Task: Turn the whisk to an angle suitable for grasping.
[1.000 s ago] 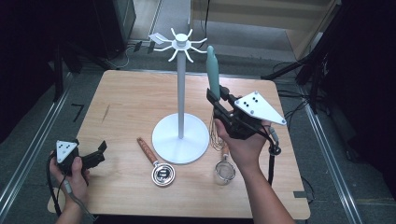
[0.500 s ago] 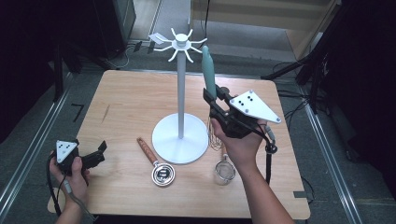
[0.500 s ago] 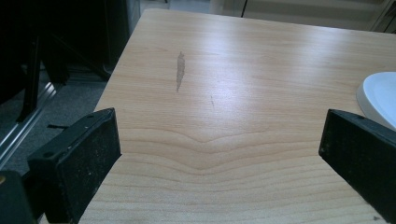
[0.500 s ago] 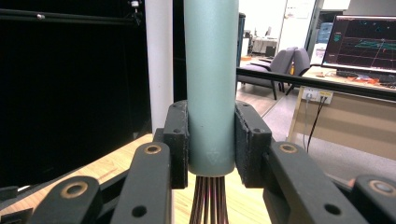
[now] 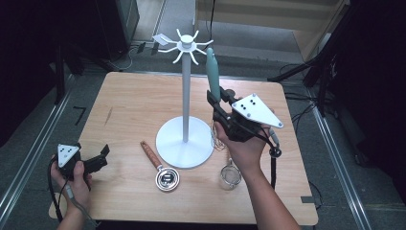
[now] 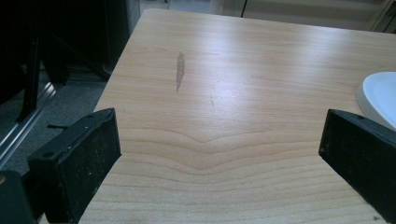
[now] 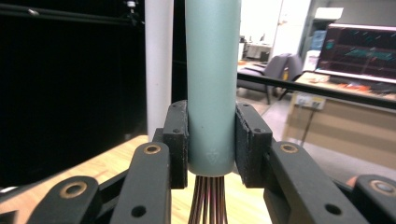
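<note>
One whisk (image 5: 212,79) clamped in right gripper (image 5: 218,103) jaws, left gripper (image 5: 103,155) jaws wide

black fingers (image 7: 177,135), brass rivets, grey plates

- Right gripper (image 5: 214,98) clamps whisk (image 5: 212,76) handle upright beside white rack (image 5: 185,96).
- Left gripper (image 5: 103,155) rests at table (image 5: 129,110) edge, jaws apart.

A light wooden table (image 5: 134,110) stands on grey carpet (image 5: 38,139), with a metal rail (image 5: 335,148) along each side. Dark cabinets (image 5: 115,19) and black stands (image 5: 325,67) ring it. Beyond are a desk (image 7: 345,116), an office chair (image 7: 268,70) and a lit monitor (image 7: 362,51).
</note>
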`<state>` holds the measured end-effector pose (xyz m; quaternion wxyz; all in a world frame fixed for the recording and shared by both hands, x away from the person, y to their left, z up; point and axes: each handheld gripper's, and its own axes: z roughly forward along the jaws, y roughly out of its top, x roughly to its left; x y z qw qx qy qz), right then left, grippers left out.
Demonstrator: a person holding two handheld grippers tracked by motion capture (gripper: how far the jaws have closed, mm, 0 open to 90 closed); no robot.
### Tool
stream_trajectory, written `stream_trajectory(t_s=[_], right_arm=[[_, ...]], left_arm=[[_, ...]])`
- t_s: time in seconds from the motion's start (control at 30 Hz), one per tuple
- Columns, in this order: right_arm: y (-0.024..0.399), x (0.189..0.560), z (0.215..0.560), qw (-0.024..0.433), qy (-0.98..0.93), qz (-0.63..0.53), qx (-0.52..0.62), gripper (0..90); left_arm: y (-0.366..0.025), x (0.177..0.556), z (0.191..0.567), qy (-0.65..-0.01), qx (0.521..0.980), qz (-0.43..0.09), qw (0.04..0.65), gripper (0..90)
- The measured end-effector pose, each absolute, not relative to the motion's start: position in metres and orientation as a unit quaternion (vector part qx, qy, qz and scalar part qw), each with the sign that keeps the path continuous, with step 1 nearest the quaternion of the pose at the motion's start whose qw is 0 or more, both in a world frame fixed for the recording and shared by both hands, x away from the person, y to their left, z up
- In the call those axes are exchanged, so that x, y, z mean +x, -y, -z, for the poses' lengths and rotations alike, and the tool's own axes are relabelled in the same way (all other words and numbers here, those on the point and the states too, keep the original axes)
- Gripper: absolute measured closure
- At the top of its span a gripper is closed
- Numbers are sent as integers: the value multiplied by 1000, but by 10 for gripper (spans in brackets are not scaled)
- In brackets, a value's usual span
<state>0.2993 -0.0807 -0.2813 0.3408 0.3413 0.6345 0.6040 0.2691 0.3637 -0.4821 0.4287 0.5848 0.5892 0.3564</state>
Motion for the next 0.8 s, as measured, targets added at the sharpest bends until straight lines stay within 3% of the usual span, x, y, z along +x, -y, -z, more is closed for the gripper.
stream_trajectory(t_s=[0.17, 0.6, 0.67, 0.7, 0.8], right_arm=[[77, 300, 283, 366, -632, -594, 338, 708], [84, 302, 283, 331, -627, -616, 342, 627], [86, 301, 281, 325, -623, -625, 339, 681], [88, 302, 279, 327, -622, -624, 341, 752], [90, 304, 276, 322, -624, -626, 338, 817]], left_arm=[[-364, 269, 482, -590, 584, -356, 429, 0], [-364, 269, 482, -590, 584, -355, 429, 0], [-364, 269, 482, -590, 584, -355, 430, 0], [-364, 269, 482, -590, 584, -355, 430, 0], [-364, 269, 482, -590, 584, -355, 429, 0]])
